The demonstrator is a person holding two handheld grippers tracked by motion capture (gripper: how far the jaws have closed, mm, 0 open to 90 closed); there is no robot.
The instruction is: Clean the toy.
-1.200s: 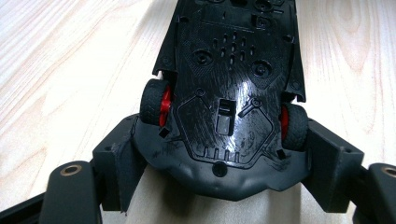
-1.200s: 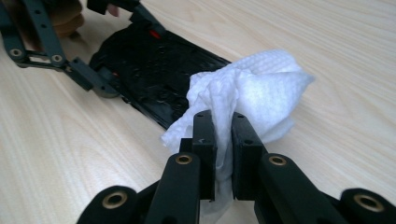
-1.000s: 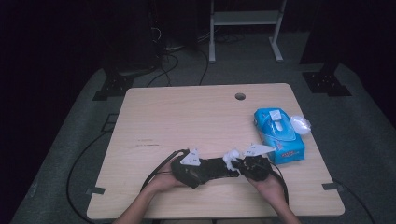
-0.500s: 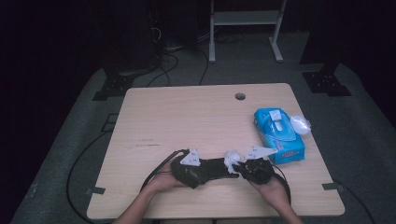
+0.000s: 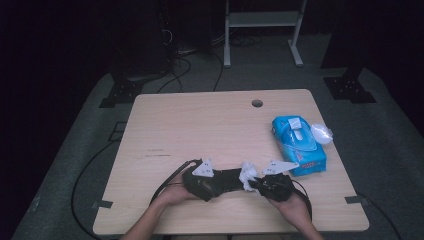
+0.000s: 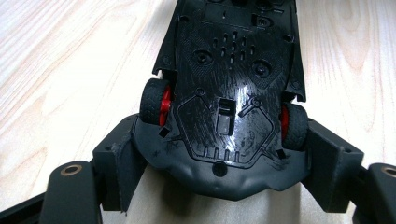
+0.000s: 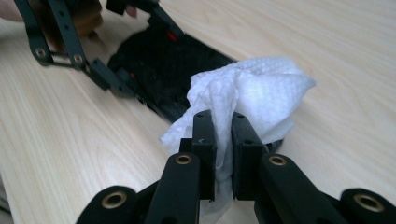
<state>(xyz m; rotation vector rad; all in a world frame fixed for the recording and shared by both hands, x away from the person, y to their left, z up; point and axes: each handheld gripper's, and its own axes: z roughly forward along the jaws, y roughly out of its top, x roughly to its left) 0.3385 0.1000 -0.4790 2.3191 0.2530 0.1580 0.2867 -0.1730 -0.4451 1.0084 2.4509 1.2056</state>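
Observation:
A black toy car [image 6: 229, 70] with red wheel hubs lies upside down, its underside facing up. My left gripper [image 6: 224, 161] is shut on the car's end, with the fingers [image 6: 114, 163] pressed against its sides by the wheels. In the high view the car [image 5: 229, 179] lies low over the table's front part between the two hands, with the left gripper [image 5: 217, 182] at its left end. My right gripper [image 7: 223, 140] is shut on a crumpled white wipe [image 7: 252, 88], which rests against the car's [image 7: 163, 60] other end. From above, the wipe [image 5: 248, 174] sits at the right gripper's [image 5: 256, 184] tip.
A blue pack of wipes [image 5: 298, 145] lies near the right edge of the wooden table [image 5: 200, 125], with a crumpled clear wrapper [image 5: 321, 133] beside it. A cable hole [image 5: 257, 103] sits at the back. Cables trail off the front edge. The floor around is dark.
The right gripper with the wipe has shifted only slightly at the car's end. The left gripper and the car have stayed put.

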